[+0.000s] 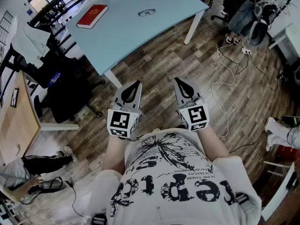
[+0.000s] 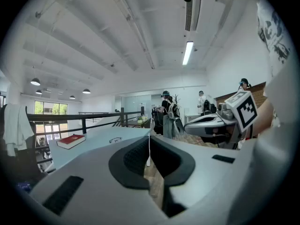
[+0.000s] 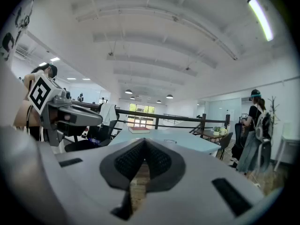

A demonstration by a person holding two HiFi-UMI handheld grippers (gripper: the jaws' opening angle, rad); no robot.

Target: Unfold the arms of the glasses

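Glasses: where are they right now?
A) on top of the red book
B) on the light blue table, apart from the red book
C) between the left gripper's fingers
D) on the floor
B: the glasses lie on the table, to the right of the red book, with nothing touching them.

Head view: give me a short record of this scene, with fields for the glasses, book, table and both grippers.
glasses: on the table, apart from the book; whether the arms are folded is too small to tell
book: red, closed, on the table
table: light blue, ahead of the person
left gripper: shut, empty, short of the table
right gripper: shut, empty, beside the left
task: not yet begun
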